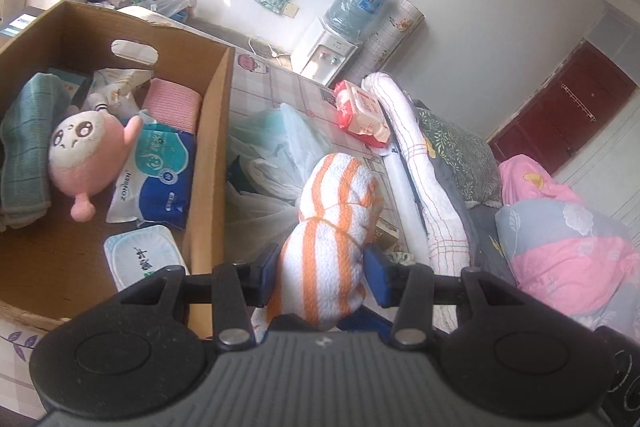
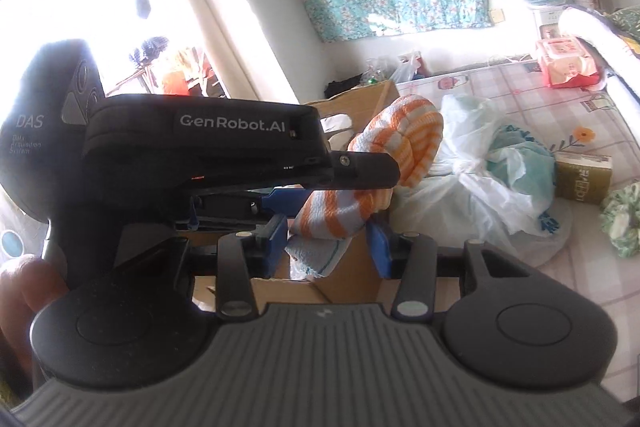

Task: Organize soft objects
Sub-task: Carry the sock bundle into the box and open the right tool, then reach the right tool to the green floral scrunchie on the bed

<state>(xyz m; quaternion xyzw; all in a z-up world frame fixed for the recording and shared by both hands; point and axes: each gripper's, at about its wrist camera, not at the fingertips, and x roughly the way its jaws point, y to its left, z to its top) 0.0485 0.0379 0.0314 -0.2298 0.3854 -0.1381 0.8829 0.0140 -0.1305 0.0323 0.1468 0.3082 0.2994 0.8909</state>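
Observation:
An orange-and-white striped rolled towel [image 1: 332, 227] is held up just right of an open cardboard box [image 1: 212, 147]. My left gripper [image 1: 324, 277] is shut on the towel's lower half, a blue pad on each side. In the right wrist view the left gripper [image 2: 372, 179] reaches in from the left and clamps the towel [image 2: 416, 135] mid-length. The towel's near end sits between the pads of my right gripper [image 2: 328, 247], which is shut on it. The box holds a pink plush toy [image 1: 84, 151], tissue packs [image 1: 160, 179], a green towel [image 1: 24, 147] and a pink towel [image 1: 172, 103].
A knotted plastic bag [image 2: 480, 167] lies on the checked mattress right of the box. Further right are a red wipes pack [image 1: 360, 111], a book [image 2: 582, 179], a green scrunchie [image 2: 622, 223], a rolled white quilt [image 1: 424, 179] and pink bedding [image 1: 560, 251]. A water dispenser [image 1: 328, 55] stands behind.

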